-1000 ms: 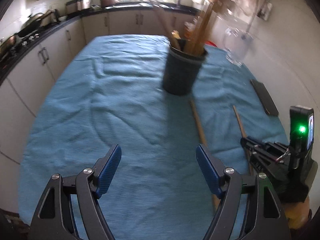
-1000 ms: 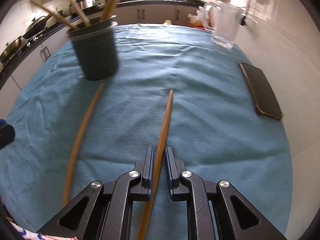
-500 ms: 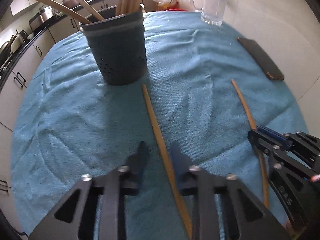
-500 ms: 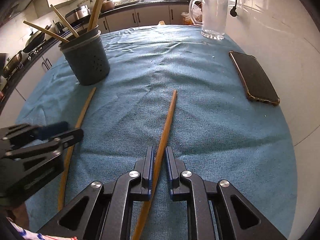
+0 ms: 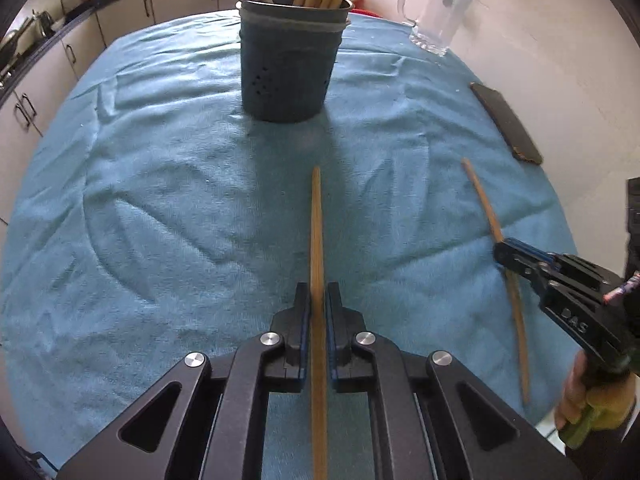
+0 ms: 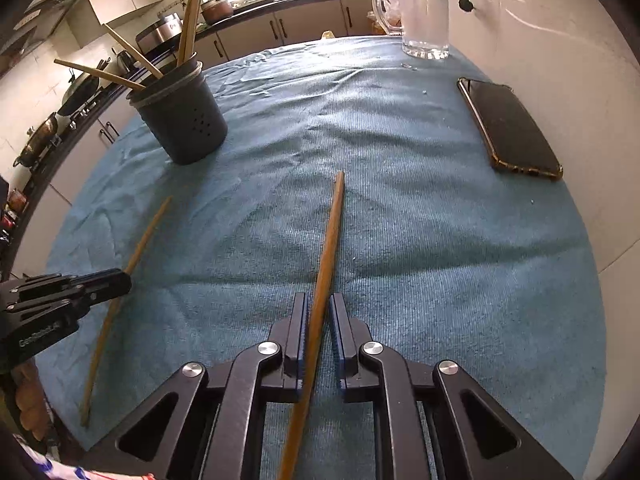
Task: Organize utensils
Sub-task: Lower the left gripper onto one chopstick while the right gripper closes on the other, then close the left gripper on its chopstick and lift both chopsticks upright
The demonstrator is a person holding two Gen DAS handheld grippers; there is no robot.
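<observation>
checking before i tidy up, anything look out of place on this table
A phone lies near the cloth's right edge, odd among utensils. Otherwise only the two wooden sticks lie outside the holder, each gripped in tongs.

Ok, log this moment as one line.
left tool: shut on left stick | right tool: shut on right stick | holder: upright, holds sticks | phone: flat on cloth

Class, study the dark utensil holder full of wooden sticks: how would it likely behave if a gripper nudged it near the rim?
The utensil holder looks top-heavy: long wooden sticks lean well above its rim, so it may tip. The wrinkled blue cloth would probably grip its base, favouring tipping over sliding.
</observation>
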